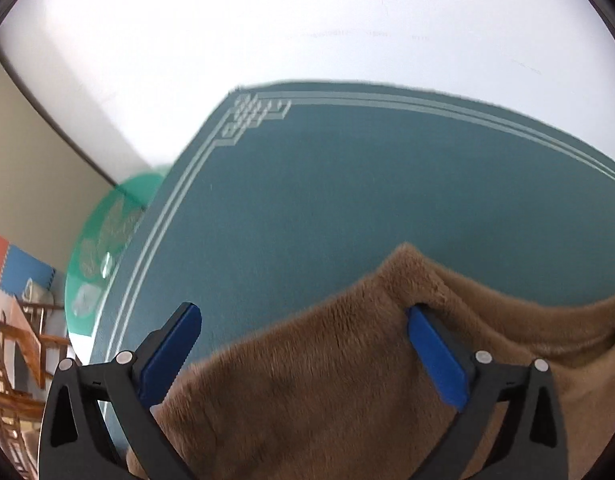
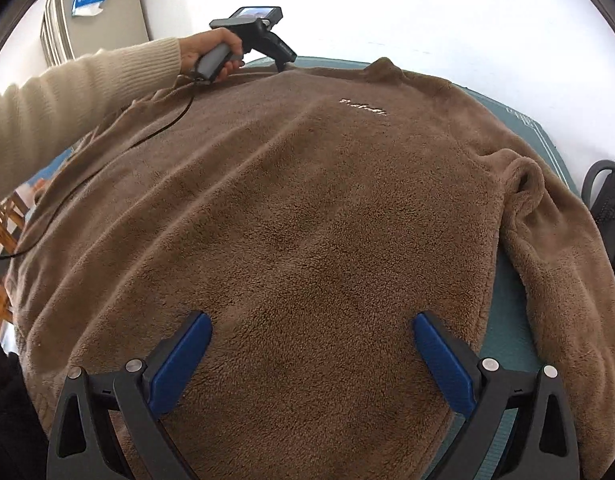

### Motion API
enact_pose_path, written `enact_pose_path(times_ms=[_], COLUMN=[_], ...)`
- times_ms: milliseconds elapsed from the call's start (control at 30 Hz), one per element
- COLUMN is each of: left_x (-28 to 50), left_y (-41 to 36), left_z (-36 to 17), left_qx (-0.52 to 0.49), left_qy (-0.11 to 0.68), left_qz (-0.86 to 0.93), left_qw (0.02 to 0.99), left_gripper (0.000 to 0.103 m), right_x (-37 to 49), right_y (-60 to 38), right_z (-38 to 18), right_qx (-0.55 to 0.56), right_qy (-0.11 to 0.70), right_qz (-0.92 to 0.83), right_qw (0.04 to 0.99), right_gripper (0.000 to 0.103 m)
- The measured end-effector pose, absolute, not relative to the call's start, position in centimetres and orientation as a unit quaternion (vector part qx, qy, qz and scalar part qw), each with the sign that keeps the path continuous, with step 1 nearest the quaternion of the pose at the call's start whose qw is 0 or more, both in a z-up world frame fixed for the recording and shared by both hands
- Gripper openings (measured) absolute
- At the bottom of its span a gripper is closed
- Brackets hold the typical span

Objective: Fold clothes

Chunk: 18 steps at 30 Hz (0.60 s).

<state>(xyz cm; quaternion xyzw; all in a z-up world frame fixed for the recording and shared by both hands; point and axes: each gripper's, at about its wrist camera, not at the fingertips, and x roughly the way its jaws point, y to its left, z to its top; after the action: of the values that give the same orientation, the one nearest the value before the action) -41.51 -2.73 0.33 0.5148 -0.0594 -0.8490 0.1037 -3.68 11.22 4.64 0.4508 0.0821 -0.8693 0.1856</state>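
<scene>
Brown fleece sweater spread flat — teal mat

A short line of pale script sits on the chest of the brown sweater, too small and blurred to read, possibly a brand name. Nothing else in either view carries legible text.

A teal mat with pale border lines covers the white table, a green round plate (partly hidden) beside it, wooden chairs beyond.
</scene>
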Motion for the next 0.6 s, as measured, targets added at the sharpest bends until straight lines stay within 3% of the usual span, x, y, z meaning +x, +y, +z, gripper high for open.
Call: enact_pose_path(times_ms=[267,600], left_x=[-36.8,-22.5], left_y=[-3.4,1.5], left_z=[2.8,6.3], left_qx=[0.506,0.538], left_qy=[-0.067,-0.033], left_qz=[-0.855,-0.839], left_qw=[0.091,-0.076], left_gripper=[0.103,0.103], right_x=[-3.7,-3.2], right_y=[11.1,12.5], right_z=[4.6,5.0], right_qx=[0.452,0.445], right_qy=[0.09,0.056], right_qz=[-0.869,-0.879], right_qw=[0.182,0.162], right_gripper=[0.103,0.102])
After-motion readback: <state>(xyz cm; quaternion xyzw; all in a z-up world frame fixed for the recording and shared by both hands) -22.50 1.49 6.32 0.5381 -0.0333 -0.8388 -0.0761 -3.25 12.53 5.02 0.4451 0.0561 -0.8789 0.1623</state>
